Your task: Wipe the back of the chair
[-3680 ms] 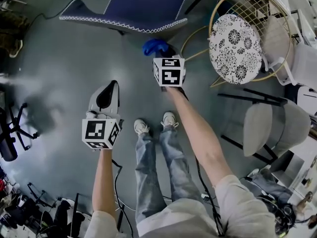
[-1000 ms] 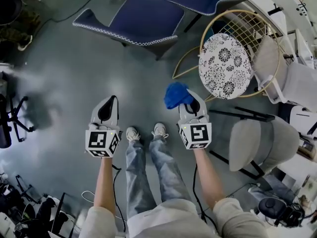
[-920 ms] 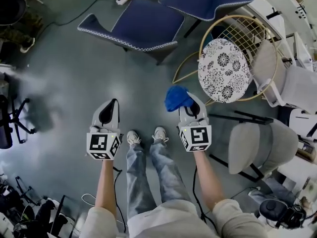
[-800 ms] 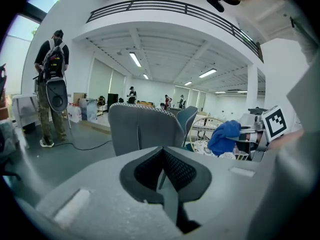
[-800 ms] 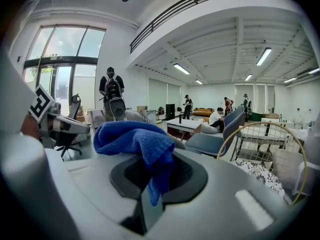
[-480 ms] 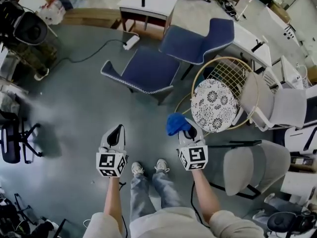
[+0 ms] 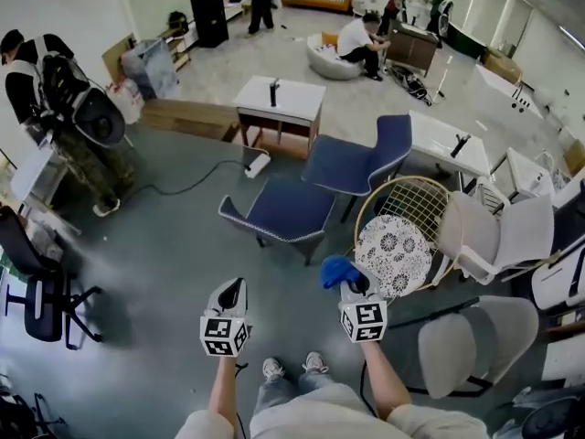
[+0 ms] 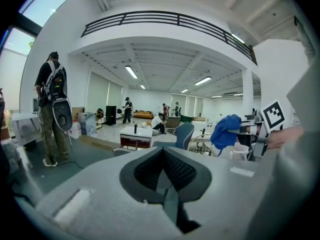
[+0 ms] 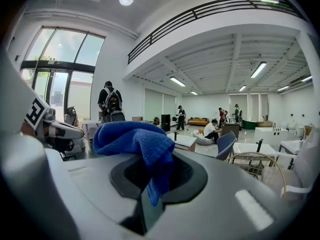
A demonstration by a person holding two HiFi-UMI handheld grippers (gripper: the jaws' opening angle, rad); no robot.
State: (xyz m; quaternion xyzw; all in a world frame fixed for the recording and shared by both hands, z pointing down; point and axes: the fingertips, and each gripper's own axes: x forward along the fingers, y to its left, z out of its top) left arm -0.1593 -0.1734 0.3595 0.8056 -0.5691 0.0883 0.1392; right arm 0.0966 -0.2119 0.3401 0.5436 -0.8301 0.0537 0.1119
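Observation:
The blue chair [image 7: 291,207] stands ahead of me in the head view, its curved back [image 7: 384,146] at the far right side; it also shows small in the left gripper view as the blue chair [image 8: 183,133] and in the right gripper view [image 9: 225,144]. My right gripper [image 7: 351,283] is shut on a crumpled blue cloth [image 7: 336,269], held short of the chair. The cloth [image 9: 136,140] bulges out of the right gripper [image 9: 156,170]. My left gripper [image 7: 234,285] is level with it, to its left. The left gripper [image 8: 163,157] is shut with nothing in it.
A round wire chair with a floral cushion [image 7: 393,254] stands right of the cloth. Grey and white chairs [image 7: 475,341] crowd the right. A small white table [image 7: 279,96], a power strip with cable [image 7: 257,165], an office chair [image 7: 37,291] and several people [image 7: 55,90] lie beyond.
The head view has swung up from the floor to the room. The right gripper drew back from the blue chair with the cloth; both grippers now sit side by side.

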